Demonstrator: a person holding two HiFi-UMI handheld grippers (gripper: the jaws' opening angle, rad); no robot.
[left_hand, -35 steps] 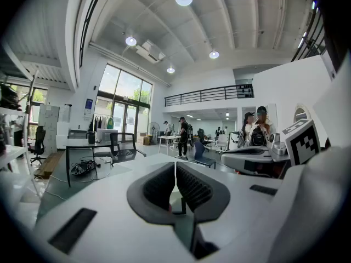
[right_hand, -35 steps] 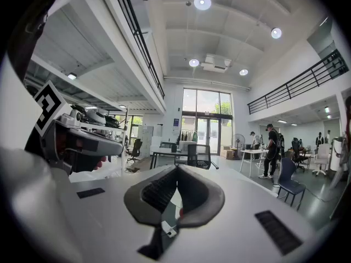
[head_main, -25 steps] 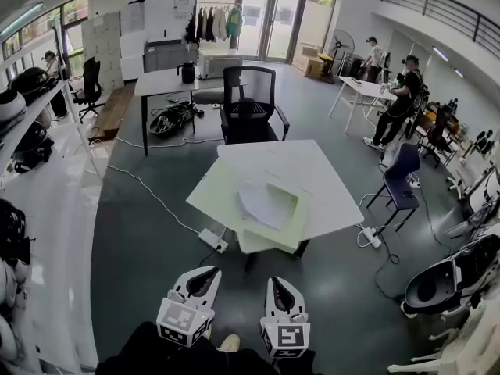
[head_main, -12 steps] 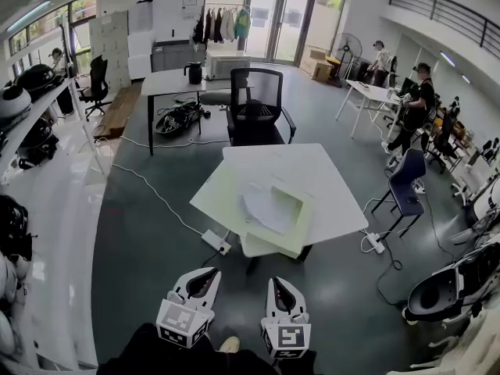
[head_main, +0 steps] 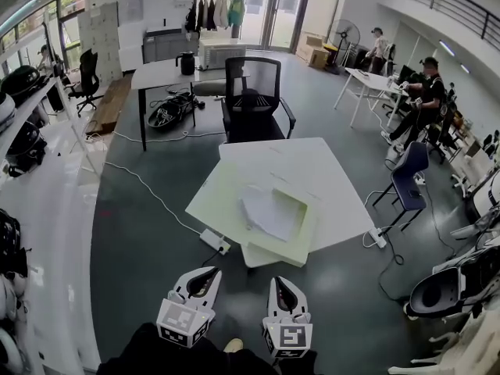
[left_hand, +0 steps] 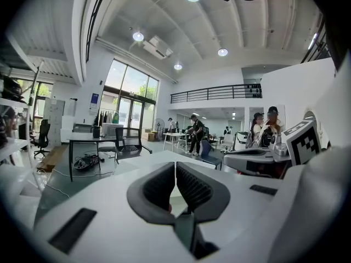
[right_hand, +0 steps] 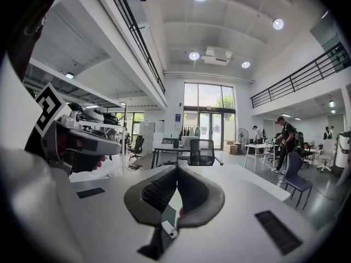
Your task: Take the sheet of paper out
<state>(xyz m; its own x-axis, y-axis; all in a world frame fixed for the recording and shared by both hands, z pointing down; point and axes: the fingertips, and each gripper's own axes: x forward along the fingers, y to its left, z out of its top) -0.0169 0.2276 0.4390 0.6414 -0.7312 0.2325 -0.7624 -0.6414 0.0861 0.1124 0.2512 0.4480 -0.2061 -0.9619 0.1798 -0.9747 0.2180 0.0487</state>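
Note:
A white sheet of paper [head_main: 268, 212] lies on top of an open pale green folder [head_main: 306, 239] on the white table [head_main: 312, 170], ahead of me in the head view. My left gripper [head_main: 205, 273] and right gripper [head_main: 280, 282] are held side by side low in that view, well short of the table, over the dark floor. In the left gripper view the left gripper [left_hand: 175, 166] has its dark pads meeting at the tips with nothing between them. The right gripper [right_hand: 176, 170] looks the same in the right gripper view, shut and empty.
A black office chair [head_main: 251, 100] stands behind the table and a blue chair [head_main: 410, 174] to its right. A power strip [head_main: 212, 241] and cable lie on the floor left of the table. People stand by a far right table [head_main: 367, 80]. Shelves line the left.
The whole scene has shifted in the head view and the table sits a little nearer. Both grippers keep their place side by side at the bottom and stay shut.

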